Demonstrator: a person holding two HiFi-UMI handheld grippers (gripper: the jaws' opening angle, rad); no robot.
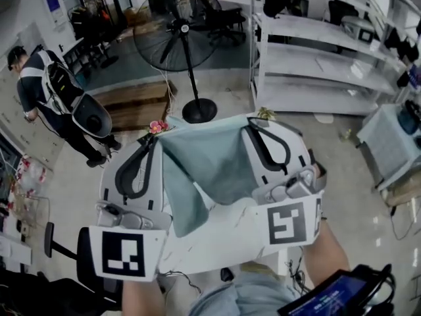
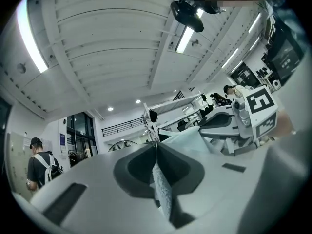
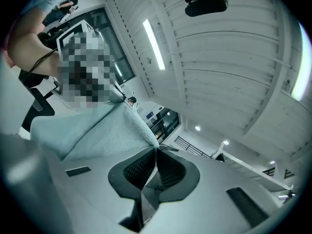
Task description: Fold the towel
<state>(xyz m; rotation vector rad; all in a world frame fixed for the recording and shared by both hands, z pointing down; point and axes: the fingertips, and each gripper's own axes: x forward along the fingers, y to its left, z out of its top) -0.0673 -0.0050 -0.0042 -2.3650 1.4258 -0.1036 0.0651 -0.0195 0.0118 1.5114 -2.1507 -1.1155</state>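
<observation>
Between the left gripper (image 1: pixel 156 131) and the right gripper (image 1: pixel 253 119), a pale teal towel (image 1: pixel 210 160) hangs in the air, sagging in the middle. The left fingers are closed tight on the towel's upper edge at one end. The right fingers are pinched shut on the same edge at the other end. Beyond them, a fan (image 1: pixel 176 28) and white shelves (image 1: pixel 316 51) stand on the floor.

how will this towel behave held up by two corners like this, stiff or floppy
Probably floppy: the towel sags and folds between the left claw and right claw. Likely light, since small pinches at its top edge carry it. Its fuzzy pile, seen in the right gripper view, probably resists slipping.
</observation>
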